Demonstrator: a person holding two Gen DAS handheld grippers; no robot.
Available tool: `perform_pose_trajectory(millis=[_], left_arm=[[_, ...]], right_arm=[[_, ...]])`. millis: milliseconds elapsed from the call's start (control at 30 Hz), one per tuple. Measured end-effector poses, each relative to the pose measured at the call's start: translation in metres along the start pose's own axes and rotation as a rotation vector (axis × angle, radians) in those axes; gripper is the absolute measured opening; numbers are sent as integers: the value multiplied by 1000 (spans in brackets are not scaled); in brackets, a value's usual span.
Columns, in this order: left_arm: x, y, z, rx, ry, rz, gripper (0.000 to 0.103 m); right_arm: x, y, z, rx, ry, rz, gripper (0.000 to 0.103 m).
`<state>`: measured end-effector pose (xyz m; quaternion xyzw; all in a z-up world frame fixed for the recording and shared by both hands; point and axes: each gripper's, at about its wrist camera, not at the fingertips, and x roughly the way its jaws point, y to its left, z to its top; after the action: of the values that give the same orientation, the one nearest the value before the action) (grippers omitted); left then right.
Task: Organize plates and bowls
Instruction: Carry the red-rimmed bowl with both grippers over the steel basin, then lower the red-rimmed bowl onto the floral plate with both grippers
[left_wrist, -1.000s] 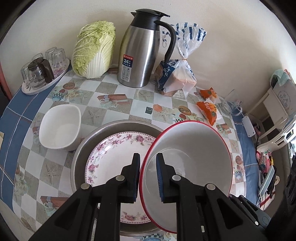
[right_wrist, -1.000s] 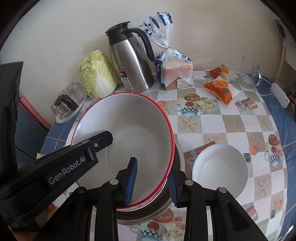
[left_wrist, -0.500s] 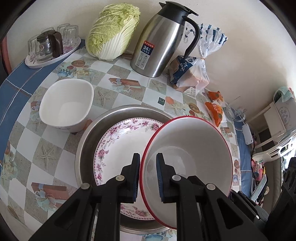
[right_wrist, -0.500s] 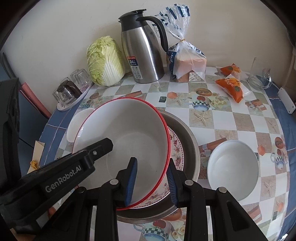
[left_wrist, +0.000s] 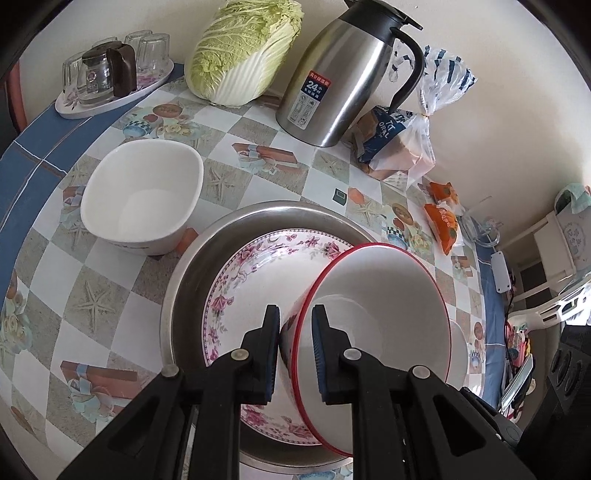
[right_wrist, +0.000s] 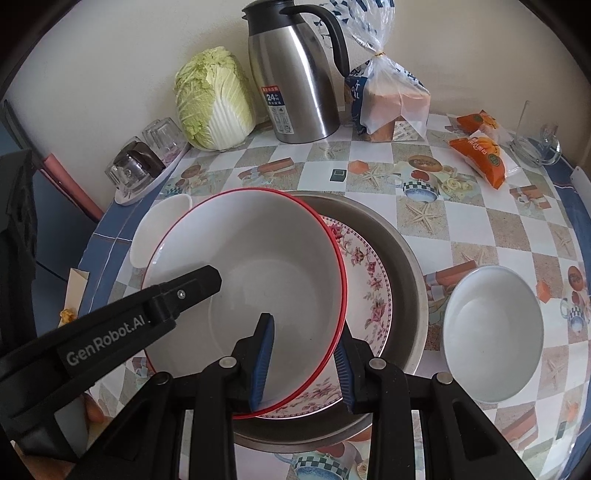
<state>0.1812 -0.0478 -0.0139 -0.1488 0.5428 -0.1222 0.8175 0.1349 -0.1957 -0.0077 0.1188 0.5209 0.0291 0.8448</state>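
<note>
A white bowl with a red rim (left_wrist: 384, 314) (right_wrist: 251, 266) hangs tilted just above a floral plate (left_wrist: 251, 273) (right_wrist: 369, 288), which lies in a steel basin (left_wrist: 207, 251) (right_wrist: 406, 258). My left gripper (left_wrist: 295, 332) is shut on the bowl's near rim, one pad inside and one outside. My right gripper (right_wrist: 304, 354) is shut on the opposite rim in the same way. One of the left gripper's fingers (right_wrist: 192, 286) reaches into the bowl in the right wrist view. A square white bowl (left_wrist: 142, 199) stands left of the basin and a round white bowl (right_wrist: 493, 332) right of it.
Along the wall stand a steel jug (left_wrist: 343, 81), a cabbage (left_wrist: 240, 55), a bagged loaf (left_wrist: 399, 140) and a tray of glasses (left_wrist: 110, 81). Orange snack packets (right_wrist: 480, 155) and a glass piece (right_wrist: 539, 147) lie at the back right. The round table's blue edge (left_wrist: 33, 147) curves on the left.
Both grippers have sunk with the red-rimmed bowl, which now hangs lower over the floral plate and more tilted in the left wrist view. Both grips are unchanged.
</note>
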Motion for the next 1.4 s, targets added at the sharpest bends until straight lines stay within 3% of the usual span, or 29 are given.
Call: perform_pose_trajectory(millis=[500,1400], left_arm=[[16,8,6,-19,24,-16,16],[32,7,7,-25,40,9,17]], right_arm=[[22,0,-2,1,41,-18,34],[27,-3,1,19,31,-22,34]])
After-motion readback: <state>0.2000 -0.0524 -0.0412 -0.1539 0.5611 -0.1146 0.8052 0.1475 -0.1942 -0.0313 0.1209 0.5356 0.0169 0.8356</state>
